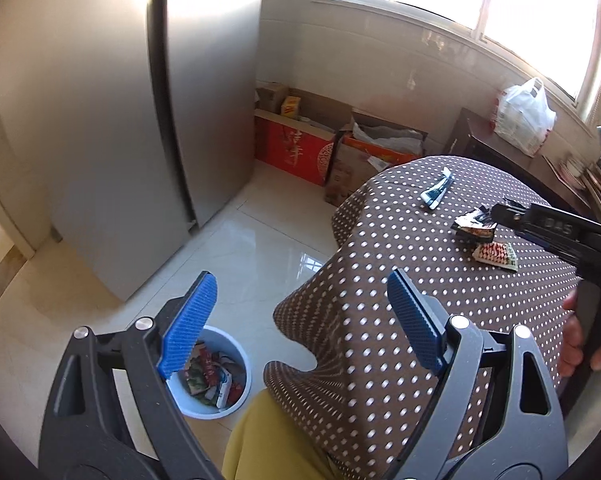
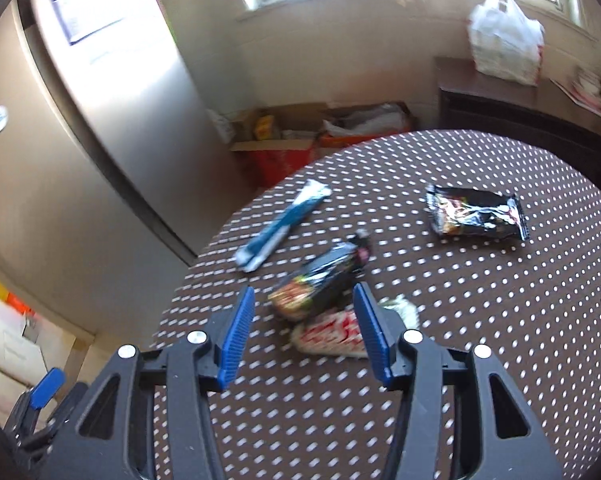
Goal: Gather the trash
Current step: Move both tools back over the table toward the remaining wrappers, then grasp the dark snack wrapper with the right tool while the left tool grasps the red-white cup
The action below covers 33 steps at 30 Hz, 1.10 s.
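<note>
Several wrappers lie on a round table with a brown polka-dot cloth (image 2: 480,320): a blue-and-white wrapper (image 2: 282,224), a crumpled black wrapper (image 2: 320,280), a red-and-white wrapper (image 2: 332,334) and a black packet (image 2: 476,214). My right gripper (image 2: 304,300) is open, low over the table, its jaws on either side of the crumpled black wrapper and the red-and-white one. My left gripper (image 1: 300,292) is open and empty, held above the floor by the table's edge. A white bin (image 1: 220,376) holding wrappers stands on the floor below it.
A tall grey fridge (image 1: 112,120) stands to the left. Cardboard boxes (image 1: 300,148) sit against the far wall under the window. A dark side cabinet (image 2: 500,100) carries a white plastic bag (image 2: 504,40). The floor is pale tile (image 1: 252,240).
</note>
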{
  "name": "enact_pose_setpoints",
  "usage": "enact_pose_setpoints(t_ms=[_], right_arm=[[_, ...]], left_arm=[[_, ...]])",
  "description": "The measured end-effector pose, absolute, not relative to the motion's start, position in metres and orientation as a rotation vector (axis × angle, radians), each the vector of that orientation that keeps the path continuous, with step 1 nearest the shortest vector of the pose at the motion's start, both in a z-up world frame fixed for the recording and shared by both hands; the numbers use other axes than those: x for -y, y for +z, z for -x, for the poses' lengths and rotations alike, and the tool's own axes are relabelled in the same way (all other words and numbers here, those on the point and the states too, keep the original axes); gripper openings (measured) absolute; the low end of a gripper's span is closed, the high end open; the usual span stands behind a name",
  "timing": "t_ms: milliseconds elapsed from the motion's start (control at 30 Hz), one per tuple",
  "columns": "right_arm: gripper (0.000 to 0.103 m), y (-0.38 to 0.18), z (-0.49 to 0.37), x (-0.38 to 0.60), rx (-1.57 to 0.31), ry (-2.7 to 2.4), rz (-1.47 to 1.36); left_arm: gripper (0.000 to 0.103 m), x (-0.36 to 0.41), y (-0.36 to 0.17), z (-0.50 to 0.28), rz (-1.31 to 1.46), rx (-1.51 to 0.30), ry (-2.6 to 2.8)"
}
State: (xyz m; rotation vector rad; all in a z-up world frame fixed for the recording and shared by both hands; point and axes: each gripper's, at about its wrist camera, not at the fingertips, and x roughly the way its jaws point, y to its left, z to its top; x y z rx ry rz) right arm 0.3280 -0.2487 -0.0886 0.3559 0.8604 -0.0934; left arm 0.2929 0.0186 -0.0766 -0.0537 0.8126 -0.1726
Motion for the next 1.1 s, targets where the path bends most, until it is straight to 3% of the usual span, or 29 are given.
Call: enact_pose_setpoints(t_ms=[100,200,233,267,533,800,1100], right_arm=[[0.05,-0.102,-0.343,0.261,-0.901,-0.107,-0.389],[0.033,-0.11,-0.354,0.263,-0.915,-0.11,-0.369],[0.018,-0.112,-0.356,0.26,-0.917,-0.102,-0.367],[0.012,-0.113,-0.357,0.26,-0.916,-0.079,-0.376],[0.009,-0.089,-0.323,0.266,-0.818,-0.097,-0.372],[0.009,-0.071,-0.274,0.32,-0.719,-0.187,-0.413],[0.009,-0.1,-0.247,0.384,-0.717,-0.265,-0.573]], left_arm=[[0.086,-0.011,-0.078,-0.302,0.051,-0.82,-0.177],[0.086,-0.012,-0.08,-0.31,0.049,-0.835,-0.159],[0.086,-0.012,-0.081,-0.313,0.051,-0.838,-0.155],[0.086,-0.013,-0.082,-0.315,0.056,-0.843,-0.151],[0.086,0.012,-0.08,-0.32,0.051,-0.853,-0.191],[0.086,0.093,-0.084,-0.319,-0.072,-0.874,-0.434],[0.086,0.174,-0.104,-0.337,-0.209,-0.908,-0.575]])
